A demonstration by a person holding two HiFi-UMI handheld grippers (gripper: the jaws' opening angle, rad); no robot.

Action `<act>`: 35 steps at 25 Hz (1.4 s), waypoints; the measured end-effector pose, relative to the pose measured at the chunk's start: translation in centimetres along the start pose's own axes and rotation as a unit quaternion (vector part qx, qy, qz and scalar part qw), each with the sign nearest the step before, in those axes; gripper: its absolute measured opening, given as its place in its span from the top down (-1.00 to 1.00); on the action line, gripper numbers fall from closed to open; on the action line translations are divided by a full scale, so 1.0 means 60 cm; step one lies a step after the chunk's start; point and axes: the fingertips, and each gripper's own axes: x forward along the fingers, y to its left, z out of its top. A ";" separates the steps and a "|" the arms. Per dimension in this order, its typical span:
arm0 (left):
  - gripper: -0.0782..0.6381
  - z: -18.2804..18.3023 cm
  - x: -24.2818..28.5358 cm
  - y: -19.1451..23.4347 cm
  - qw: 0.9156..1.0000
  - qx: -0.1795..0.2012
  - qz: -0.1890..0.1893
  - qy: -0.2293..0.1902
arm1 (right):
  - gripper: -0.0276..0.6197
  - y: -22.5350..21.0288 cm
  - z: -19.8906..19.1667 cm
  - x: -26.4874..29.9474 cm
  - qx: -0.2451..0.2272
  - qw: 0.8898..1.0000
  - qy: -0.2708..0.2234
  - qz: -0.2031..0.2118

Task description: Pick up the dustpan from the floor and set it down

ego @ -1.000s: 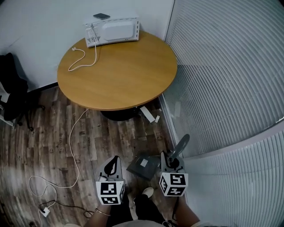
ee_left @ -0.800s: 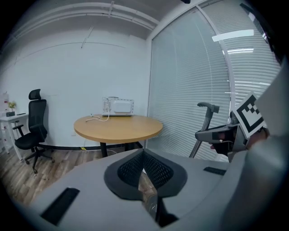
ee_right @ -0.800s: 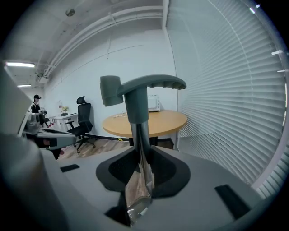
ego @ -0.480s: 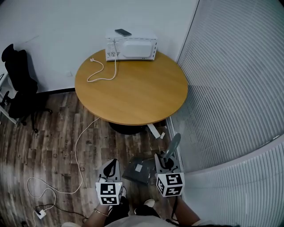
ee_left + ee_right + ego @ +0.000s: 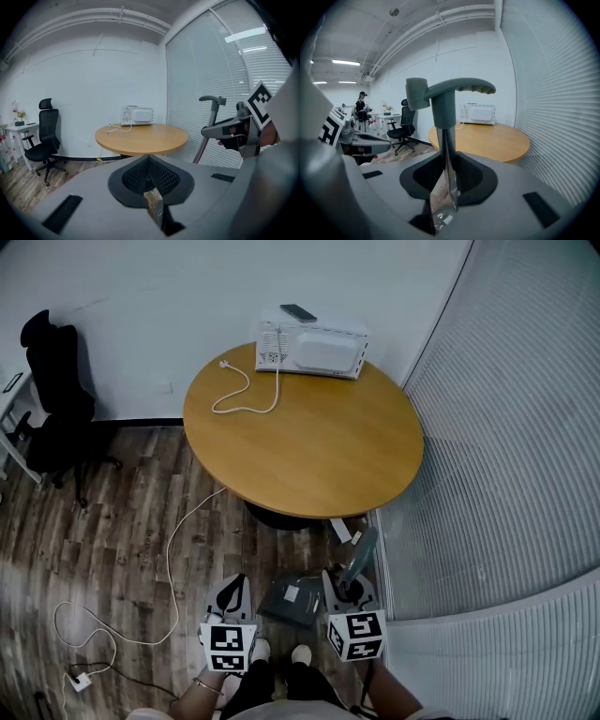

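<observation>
The dark grey dustpan (image 5: 292, 601) hangs just above the wood floor near my feet, its long pole and handle (image 5: 359, 554) rising toward the blinds. My right gripper (image 5: 345, 592) is shut on the pole. In the right gripper view the pole (image 5: 444, 117) stands upright between the jaws of the right gripper (image 5: 447, 161), with the curved handle grip on top. My left gripper (image 5: 232, 594) is to the left of the pan, apart from it. In the left gripper view the left gripper (image 5: 149, 161) is shut with nothing in it.
A round wooden table (image 5: 309, 442) stands ahead, carrying a white microwave (image 5: 314, 348) with a phone (image 5: 298, 312) on top and a loose plug cord. Blinds (image 5: 506, 456) line the right side. A black office chair (image 5: 56, 399) stands at the left. A white cable (image 5: 169, 559) trails over the floor.
The whole view has swung, so the table now sits further right and lower. Both grippers keep their places at the bottom, and the dustpan stays gripped by the right one.
</observation>
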 end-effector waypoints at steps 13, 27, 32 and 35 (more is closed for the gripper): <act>0.73 -0.025 0.014 0.041 0.997 -0.028 0.066 0.006 | 0.60 0.054 -0.018 0.063 -0.038 0.996 0.011 0.084; 0.73 -0.134 0.094 0.029 0.996 -0.055 0.060 0.040 | 0.60 0.052 -0.135 0.144 -0.051 0.991 0.041 0.118; 0.73 -0.164 0.127 0.024 0.996 -0.056 0.053 0.045 | 0.60 0.054 -0.154 0.180 -0.044 0.991 0.038 0.123; 0.73 -0.187 0.144 0.021 0.995 -0.065 0.049 0.051 | 0.60 0.050 -0.172 0.199 -0.044 0.991 0.040 0.122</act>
